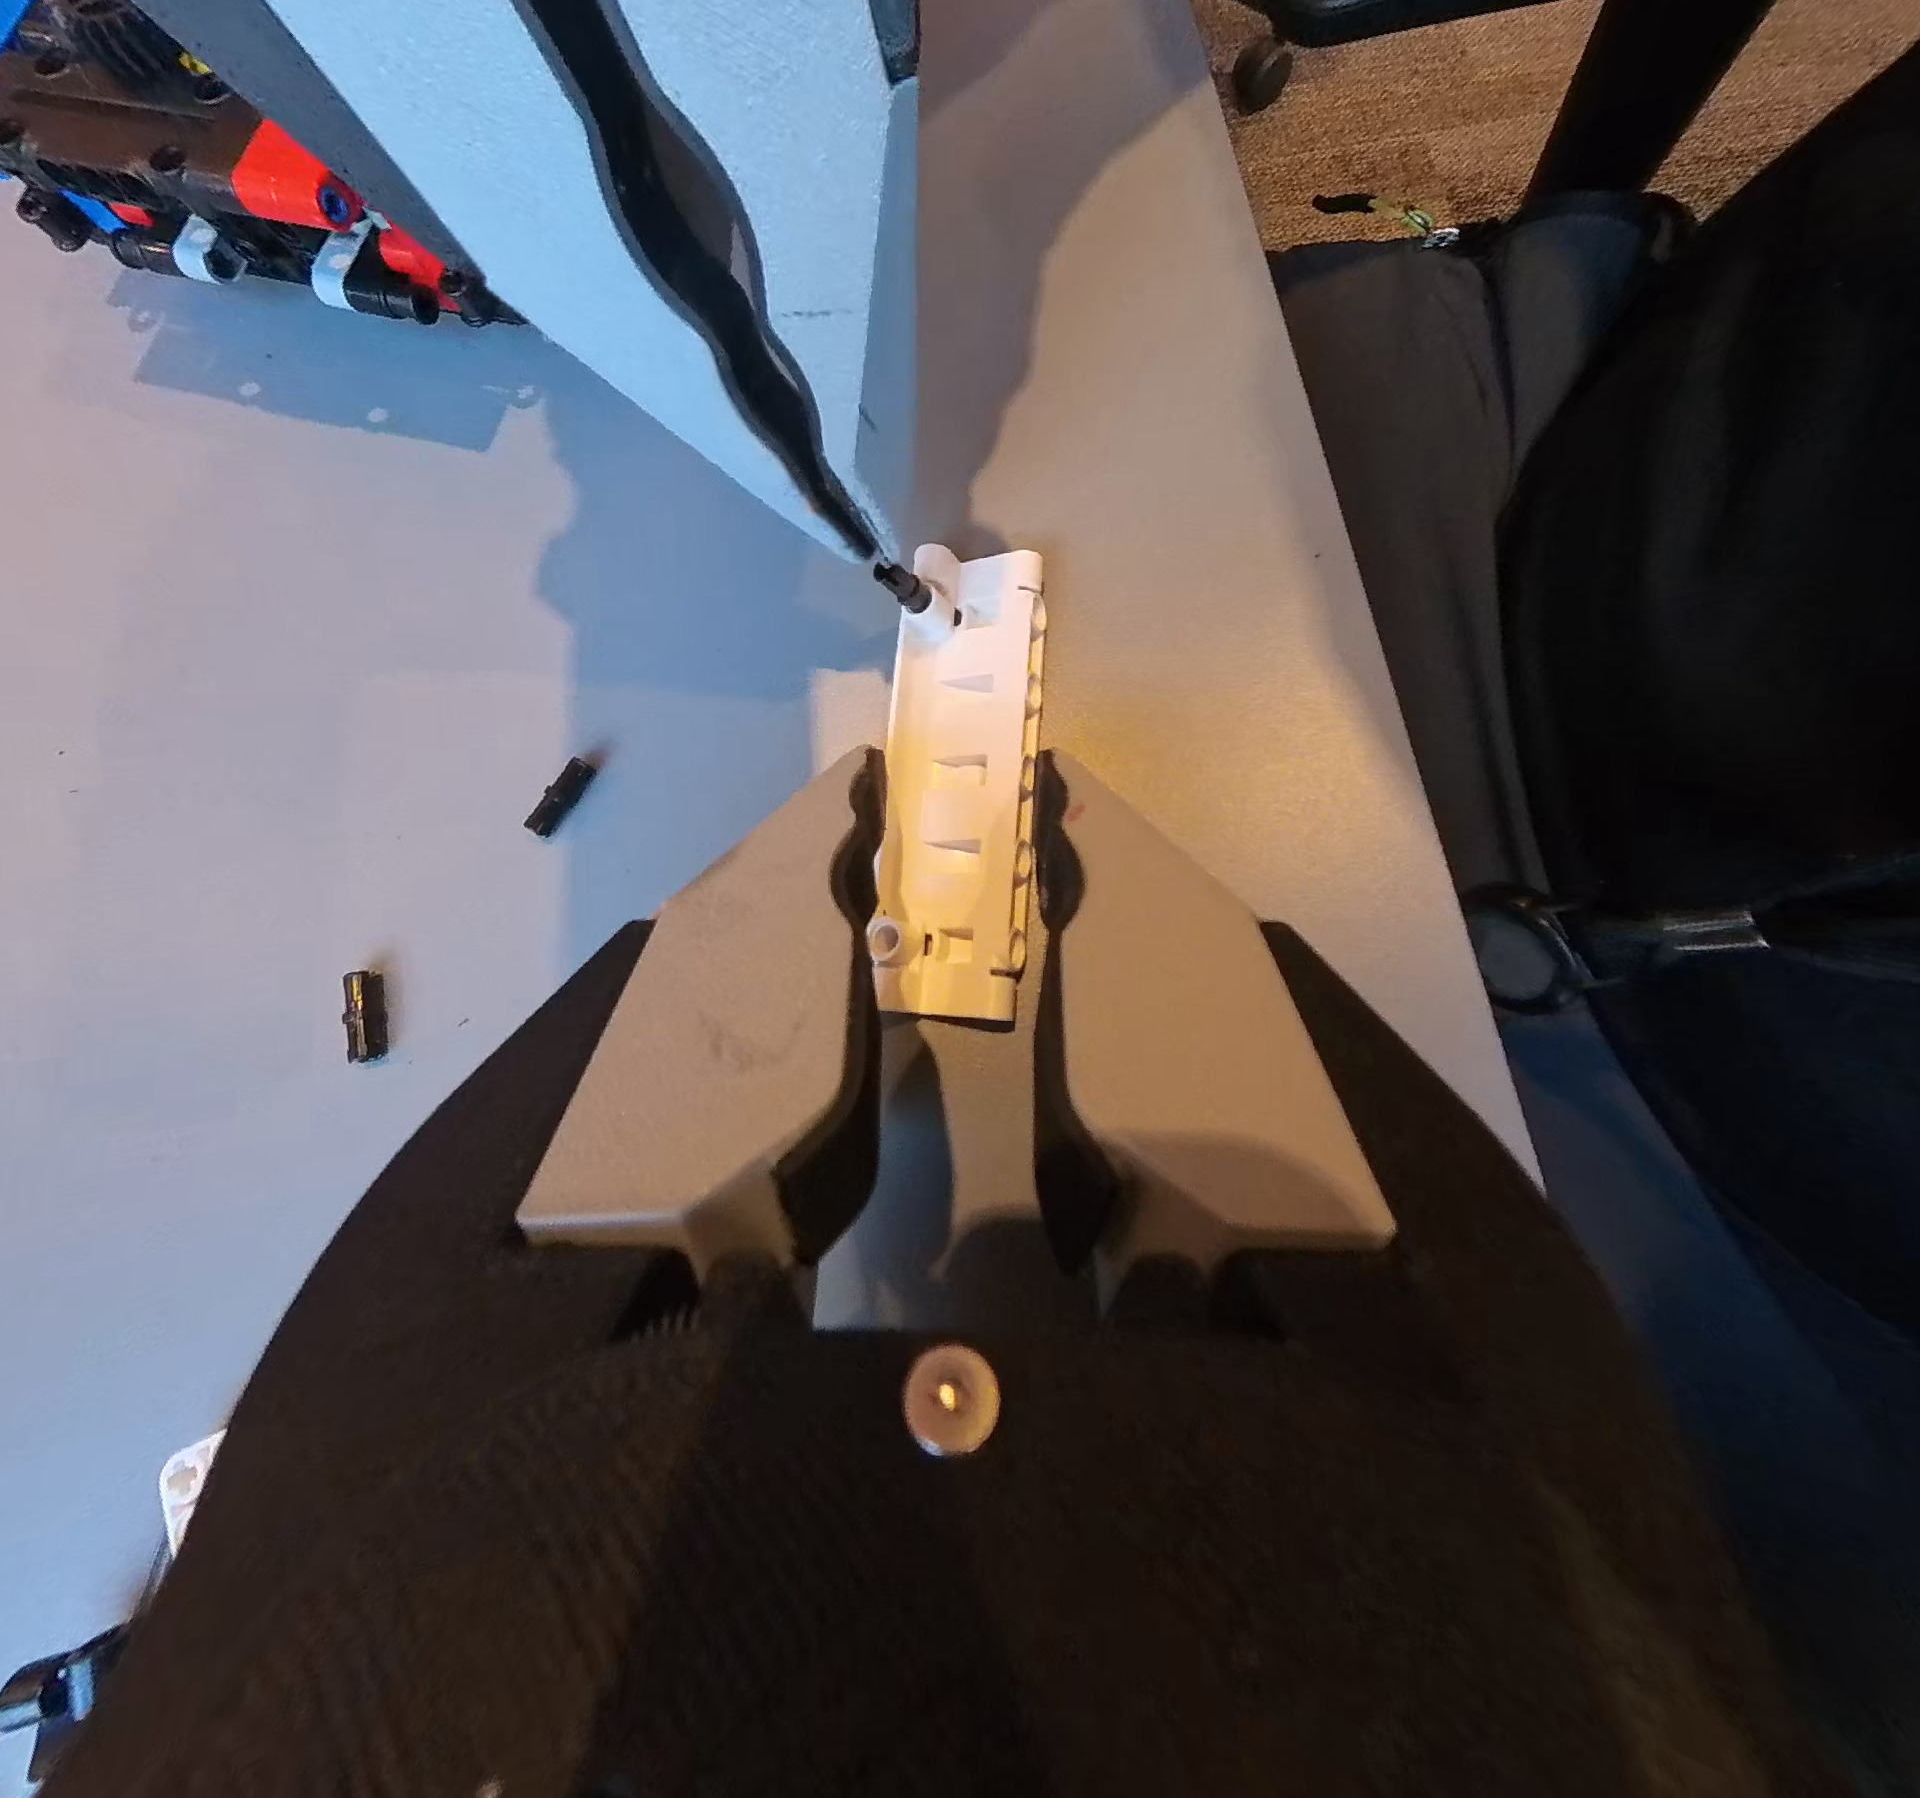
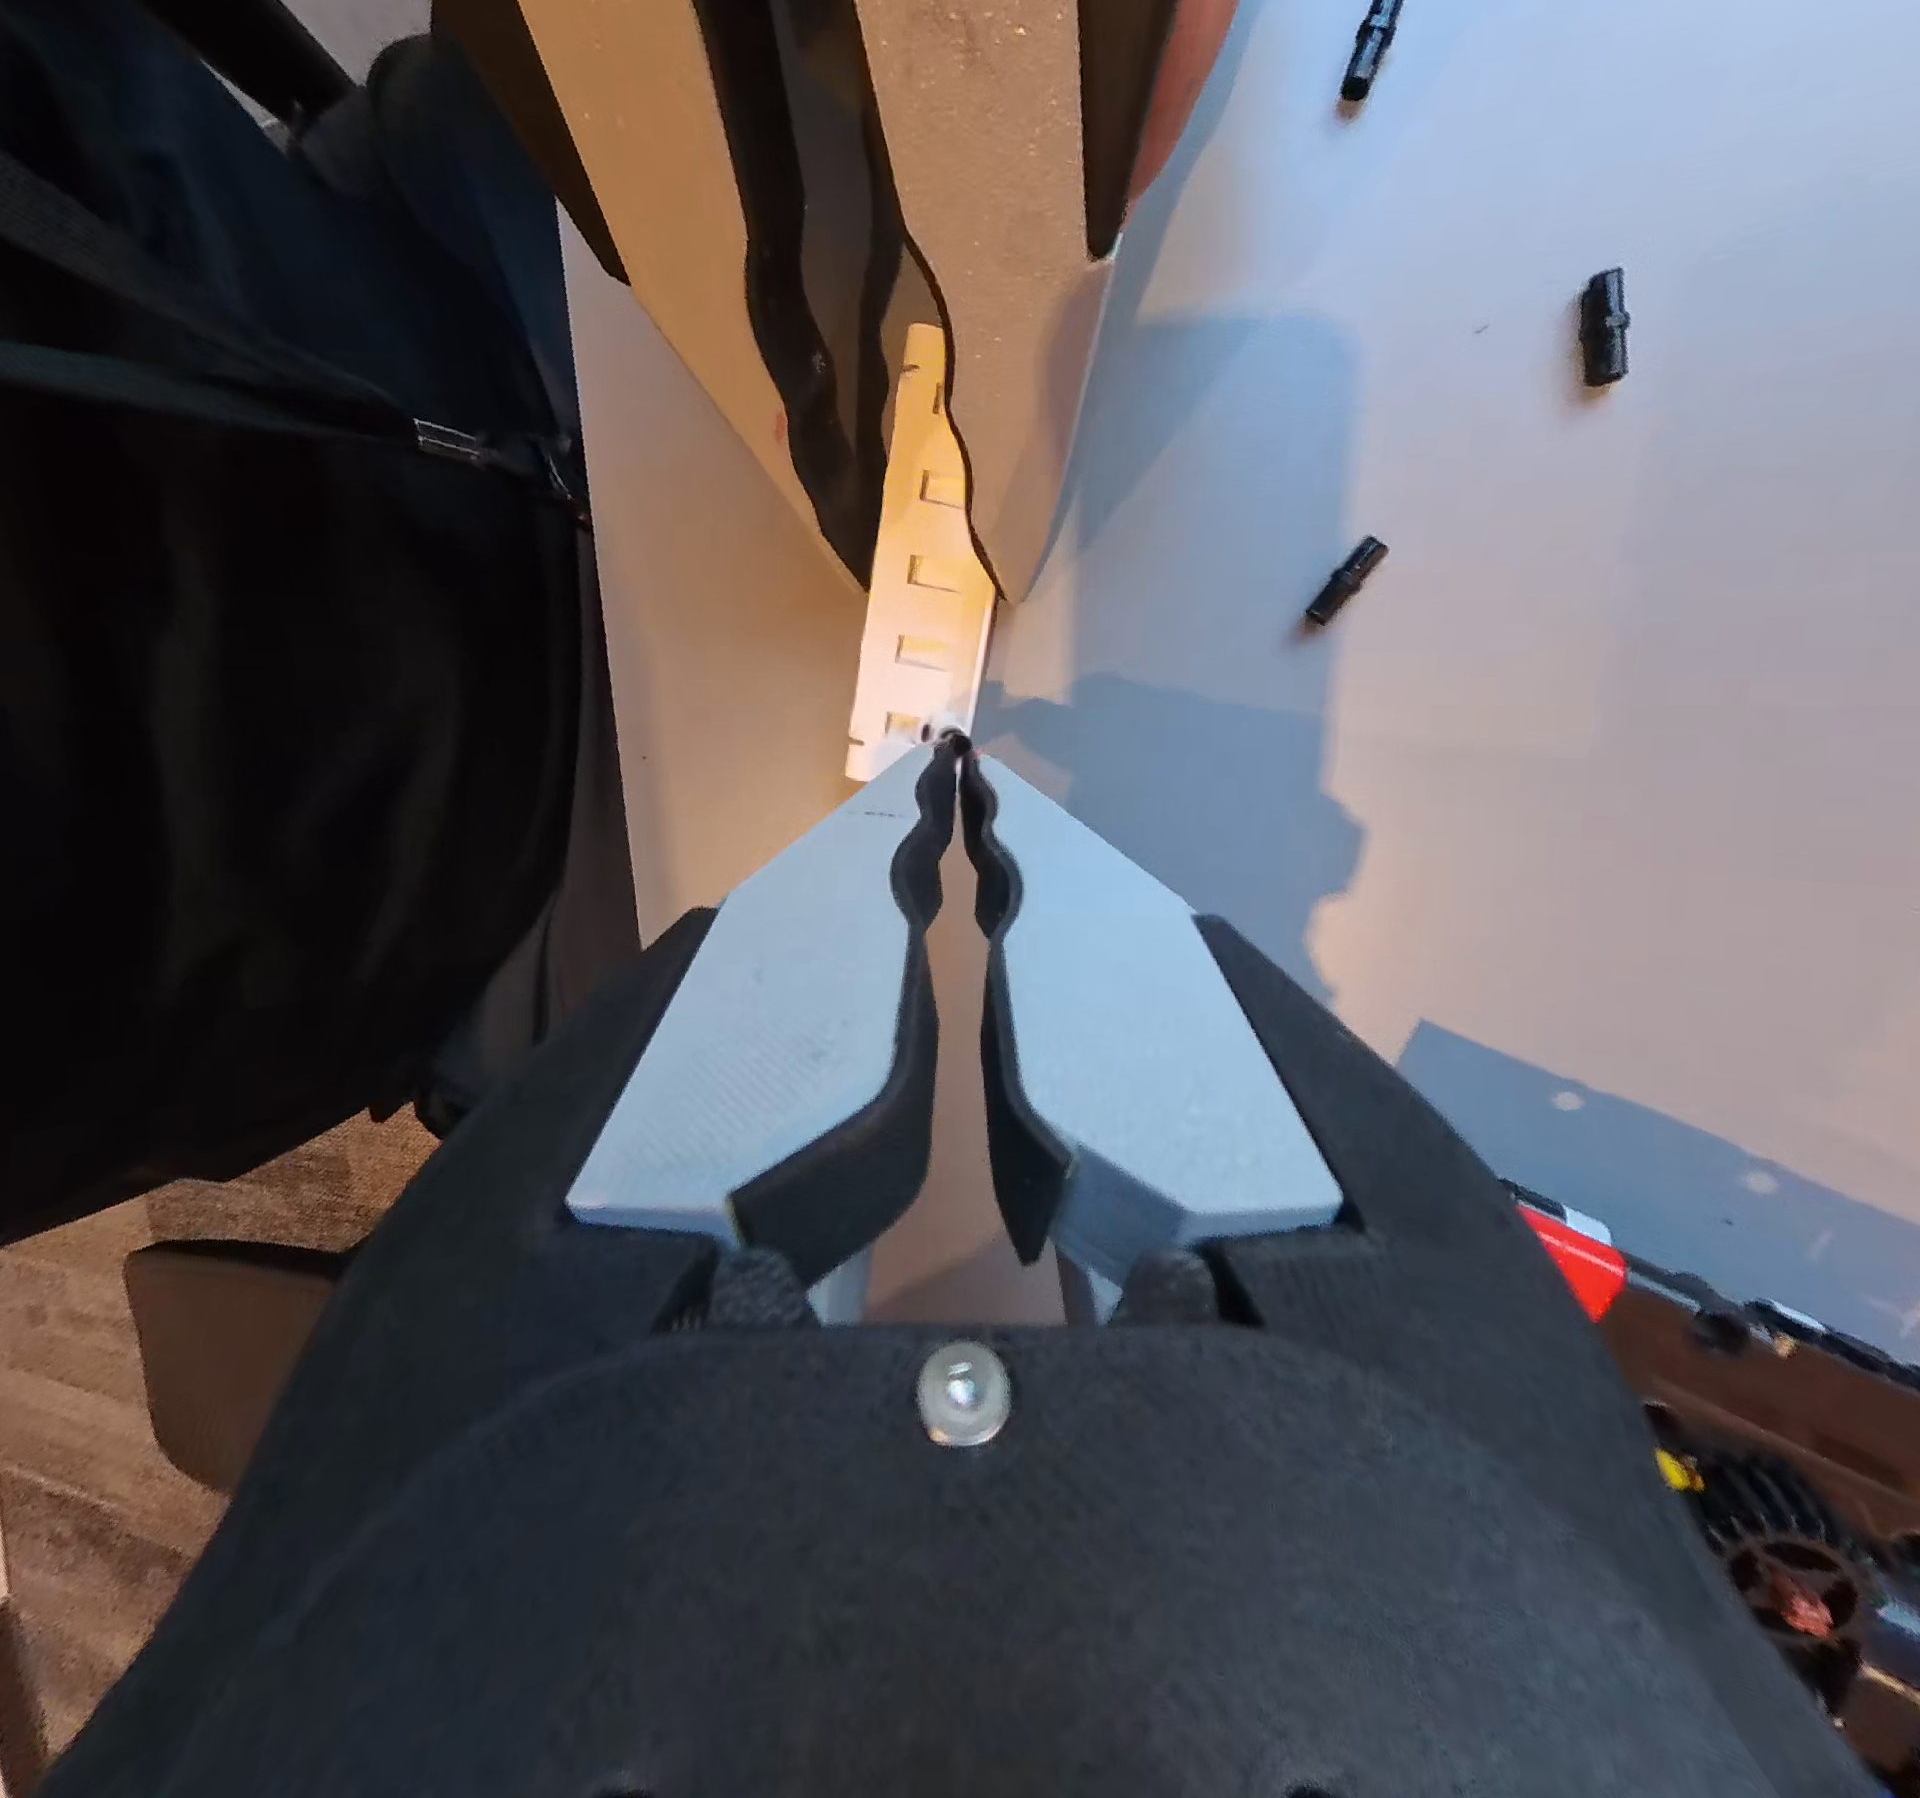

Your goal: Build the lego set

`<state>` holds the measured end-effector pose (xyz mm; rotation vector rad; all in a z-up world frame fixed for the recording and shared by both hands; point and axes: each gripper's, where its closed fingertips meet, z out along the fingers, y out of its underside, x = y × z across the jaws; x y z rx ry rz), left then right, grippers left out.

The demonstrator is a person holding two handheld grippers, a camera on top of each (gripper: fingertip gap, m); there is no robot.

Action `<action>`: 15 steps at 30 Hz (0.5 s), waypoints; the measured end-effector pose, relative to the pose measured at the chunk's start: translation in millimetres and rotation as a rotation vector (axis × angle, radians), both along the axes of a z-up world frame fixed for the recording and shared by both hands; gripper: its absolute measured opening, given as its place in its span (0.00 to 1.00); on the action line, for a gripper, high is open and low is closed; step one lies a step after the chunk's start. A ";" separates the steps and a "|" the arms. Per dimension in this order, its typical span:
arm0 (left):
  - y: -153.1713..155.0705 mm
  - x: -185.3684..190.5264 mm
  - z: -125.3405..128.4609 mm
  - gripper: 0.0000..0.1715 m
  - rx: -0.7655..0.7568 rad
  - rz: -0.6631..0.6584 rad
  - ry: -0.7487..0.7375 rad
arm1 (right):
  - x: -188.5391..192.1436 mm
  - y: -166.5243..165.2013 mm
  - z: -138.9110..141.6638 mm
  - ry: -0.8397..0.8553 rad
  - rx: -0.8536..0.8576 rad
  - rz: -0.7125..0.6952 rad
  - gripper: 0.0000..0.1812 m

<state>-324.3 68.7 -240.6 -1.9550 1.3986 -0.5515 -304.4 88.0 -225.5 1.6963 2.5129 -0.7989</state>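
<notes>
The left tongs (image 1: 961, 834) clamp the white panel (image 1: 961, 803) by its long edges at frame centre, above the worktop (image 1: 260, 657). Its long axis runs straight up the frame. The right tongs (image 2: 956, 761) pinch a black pin (image 1: 902, 585) at the panel's far corner hole. The panel looks light, stiff and smooth, so gripping its edges suits it.
</notes>
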 end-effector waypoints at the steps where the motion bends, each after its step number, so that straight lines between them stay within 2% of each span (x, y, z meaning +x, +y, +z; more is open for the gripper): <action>1: -0.1 0.0 0.0 0.15 0.000 0.000 0.000 | 0.0 -0.6 -0.1 -0.002 -0.001 0.002 0.00; 15: -2.2 1.1 -0.2 0.15 -0.007 -0.011 -0.003 | -0.7 -1.7 -1.6 0.000 0.063 0.066 0.00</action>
